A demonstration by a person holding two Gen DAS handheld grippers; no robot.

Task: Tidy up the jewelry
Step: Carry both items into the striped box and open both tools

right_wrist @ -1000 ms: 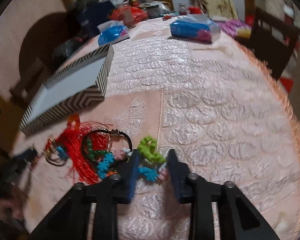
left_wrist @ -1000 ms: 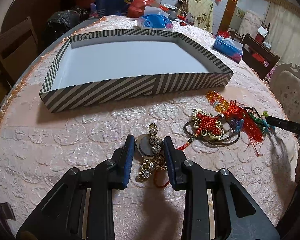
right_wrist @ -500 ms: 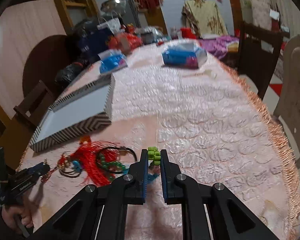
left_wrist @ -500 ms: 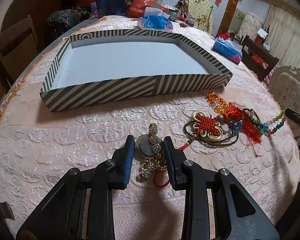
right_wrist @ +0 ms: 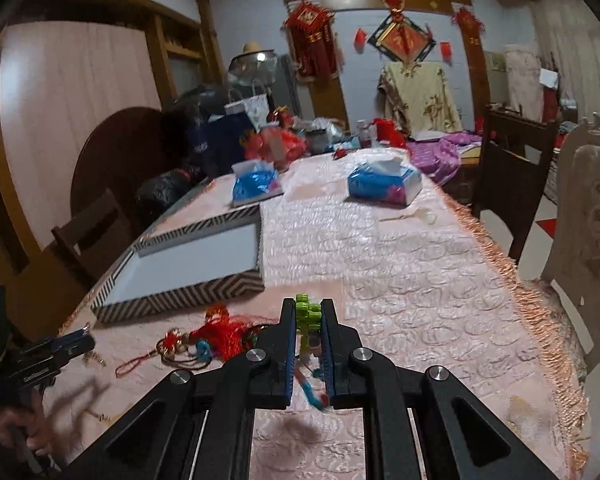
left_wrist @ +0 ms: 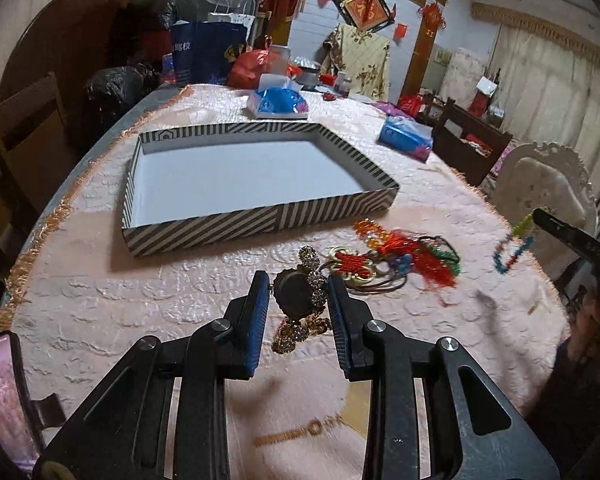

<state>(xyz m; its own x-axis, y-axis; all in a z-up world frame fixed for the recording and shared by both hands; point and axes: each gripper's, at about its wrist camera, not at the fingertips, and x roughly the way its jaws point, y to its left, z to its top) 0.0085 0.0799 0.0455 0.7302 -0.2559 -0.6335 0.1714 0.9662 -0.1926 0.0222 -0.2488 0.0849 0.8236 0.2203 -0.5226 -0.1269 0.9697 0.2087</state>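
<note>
My left gripper (left_wrist: 299, 282) is shut on a rhinestone-beaded piece with a dark round disc (left_wrist: 296, 300), held just above the pink tablecloth. In the right wrist view, my right gripper (right_wrist: 307, 306) is shut on a green and blue bead bracelet (right_wrist: 307, 318) that dangles between the pads. That bracelet (left_wrist: 512, 246) also hangs in the air under the right gripper (left_wrist: 560, 230) in the left wrist view. A red knot charm with tassel and tangled cords (left_wrist: 364, 266) lies on the cloth. Behind it stands the striped box (left_wrist: 260, 222), white inside and holding nothing.
Two blue tissue packs (right_wrist: 384, 184) (right_wrist: 256, 184) lie farther up the table, and bags crowd its far end. Wooden chairs stand on both sides, and a pale upholstered chair (right_wrist: 588, 220) is at the right. A phone (left_wrist: 0, 400) lies at the near left edge.
The right gripper closed on the bead bracelet and lifted it off the pile. The left gripper rose with the rhinestone piece, and both views tilted up toward the room.
</note>
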